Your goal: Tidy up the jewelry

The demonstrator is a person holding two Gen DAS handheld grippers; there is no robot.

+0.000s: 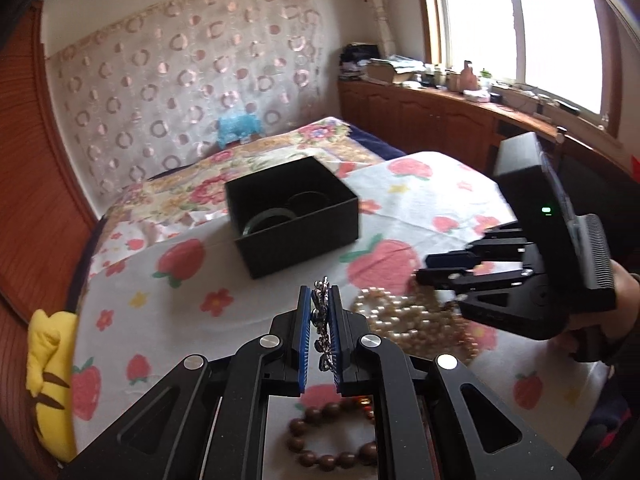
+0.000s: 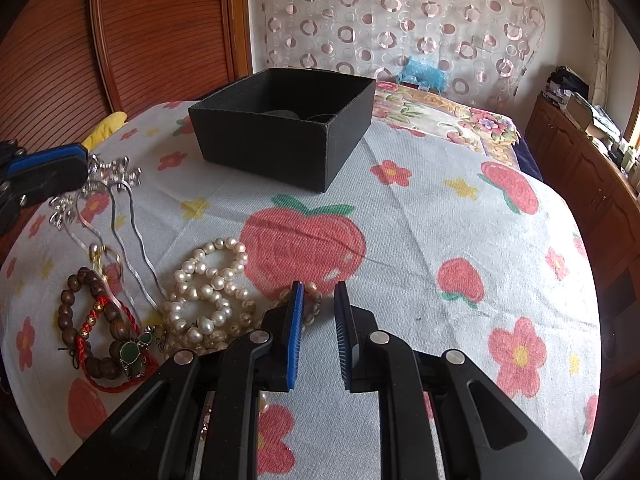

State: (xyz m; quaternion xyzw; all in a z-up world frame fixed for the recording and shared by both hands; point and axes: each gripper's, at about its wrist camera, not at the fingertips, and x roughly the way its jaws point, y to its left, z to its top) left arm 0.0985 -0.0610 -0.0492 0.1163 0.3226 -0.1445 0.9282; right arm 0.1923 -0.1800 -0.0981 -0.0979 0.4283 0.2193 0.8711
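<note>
My left gripper [image 1: 320, 292] is shut on a silver rhinestone necklace [image 1: 321, 320], lifted above the cloth; in the right wrist view the same necklace [image 2: 116, 176] hangs from the left gripper [image 2: 86, 166], its chain trailing onto the cloth. A black open box [image 1: 296, 208] with bangles inside stands ahead; it also shows in the right wrist view [image 2: 280, 128]. My right gripper [image 2: 318, 288] is open and empty, just right of a pearl necklace pile [image 2: 208, 292]. A brown bead bracelet [image 2: 86, 320], red cord and green pendant [image 2: 132, 354] lie at left.
A strawberry-print cloth [image 2: 440, 240] covers the bed. A yellow plush toy [image 1: 50, 380] lies at the left edge. Wooden closet doors [image 2: 140, 32] stand at the left, a patterned curtain [image 2: 400, 20] behind, and wooden cabinets [image 1: 432, 116] under the window.
</note>
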